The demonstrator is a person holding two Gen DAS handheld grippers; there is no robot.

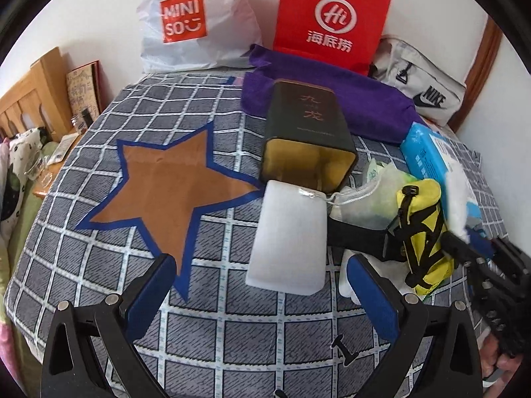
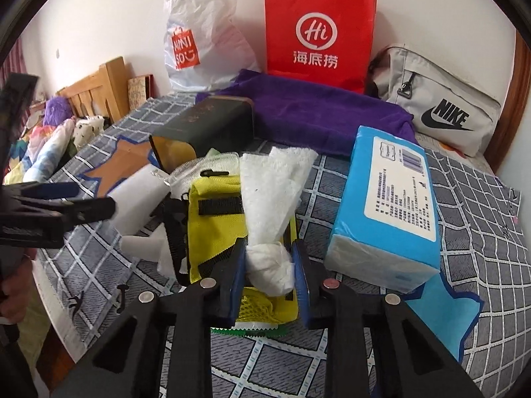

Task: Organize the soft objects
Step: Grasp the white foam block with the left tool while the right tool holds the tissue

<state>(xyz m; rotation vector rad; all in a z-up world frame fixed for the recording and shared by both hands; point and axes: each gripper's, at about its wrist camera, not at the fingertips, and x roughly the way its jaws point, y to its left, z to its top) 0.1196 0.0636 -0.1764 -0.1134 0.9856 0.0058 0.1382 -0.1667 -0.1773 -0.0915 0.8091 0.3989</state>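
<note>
My right gripper [image 2: 269,265] is shut on a white tissue [image 2: 272,192] and holds it above a yellow pouch [image 2: 215,225]; the tissue also shows at the right of the left wrist view [image 1: 456,199]. My left gripper [image 1: 259,285] is open and empty, low over the bed, just short of a white foam block [image 1: 287,235]. A dark tin [image 1: 307,136] lies on its side with its open mouth toward me, behind the block. A blue tissue pack [image 2: 388,205] lies to the right of the pouch. A mesh drawstring bag [image 1: 365,199] lies between tin and pouch.
The checked bedsheet [image 1: 99,248] bears an orange star patch [image 1: 159,185]. A purple towel [image 2: 318,112], a red paper bag [image 2: 318,33], a white Miniso bag [image 1: 195,23] and a grey Nike bag [image 2: 441,106] line the far wall. A wooden headboard [image 1: 30,99] is at the left.
</note>
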